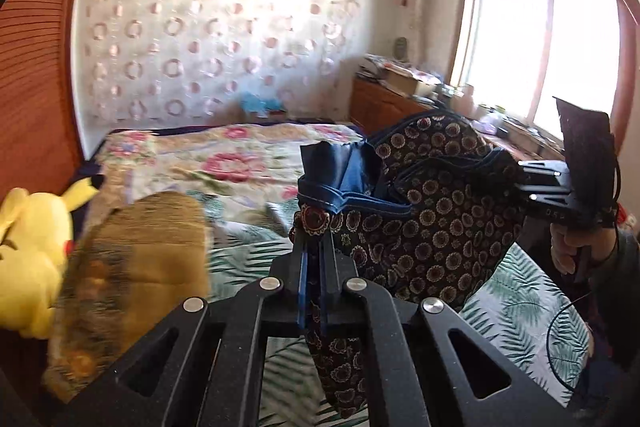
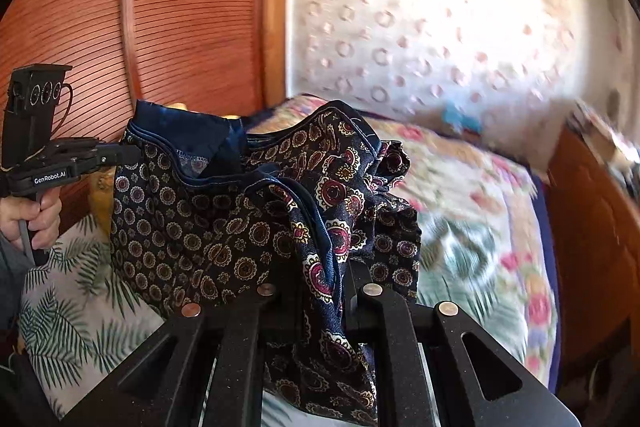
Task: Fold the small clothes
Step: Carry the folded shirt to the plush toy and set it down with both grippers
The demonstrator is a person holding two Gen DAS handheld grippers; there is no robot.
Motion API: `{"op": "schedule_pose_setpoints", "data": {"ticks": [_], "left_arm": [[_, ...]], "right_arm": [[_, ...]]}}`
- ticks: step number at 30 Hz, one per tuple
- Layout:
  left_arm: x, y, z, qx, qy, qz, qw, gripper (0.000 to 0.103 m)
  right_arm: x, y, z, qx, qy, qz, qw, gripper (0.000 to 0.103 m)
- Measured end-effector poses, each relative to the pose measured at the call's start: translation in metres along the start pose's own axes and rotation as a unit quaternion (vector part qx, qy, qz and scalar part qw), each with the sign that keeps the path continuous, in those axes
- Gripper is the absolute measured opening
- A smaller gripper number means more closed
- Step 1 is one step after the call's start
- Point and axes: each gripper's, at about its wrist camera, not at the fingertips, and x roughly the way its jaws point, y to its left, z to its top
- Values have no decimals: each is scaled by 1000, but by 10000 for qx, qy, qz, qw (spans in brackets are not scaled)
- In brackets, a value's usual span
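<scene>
Left wrist view has my left gripper clamped narrow on a blue-trimmed edge of the dark patterned garment, which hangs across the centre of the frame above the leaf-print sheet. At the right edge, my right gripper pinches the far end of the same hem, with a hand on its grip below. From the right wrist view, cloth is bunched between the closed jaws at lower centre, and the blue lining shows at upper left beside the other tool.

My worry is the bunching: I judge each gripper has caught several layers rather than one clean corner, so laying it down could leave a crooked fold. A thin bite could also slip as the fabric tightens between the two tools. The yellow plush toy and brown cushion at lower left crowd the landing spot, and the hem could snag there.
</scene>
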Motion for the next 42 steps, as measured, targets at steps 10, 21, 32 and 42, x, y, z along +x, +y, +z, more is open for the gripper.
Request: {"op": "schedule_pose_setpoints", "data": {"ticks": [10, 21, 32, 42], "left_arm": [[-69, 87, -36, -811, -446, 982, 9909, 5], [-65, 121, -108, -1298, 230, 1547, 9791, 5], [-62, 126, -124, -1368, 468, 1831, 9724, 5], [-76, 107, -110, -1022, 330, 2063, 9726, 43]], "right_arm": [[88, 48, 108, -1258, -253, 541, 9903, 11], [221, 113, 157, -1955, 13, 1007, 9755, 11], [256, 133, 189, -1378, 21, 664, 9882, 57], [201, 128, 136, -694, 176, 737, 9947, 57]]}}
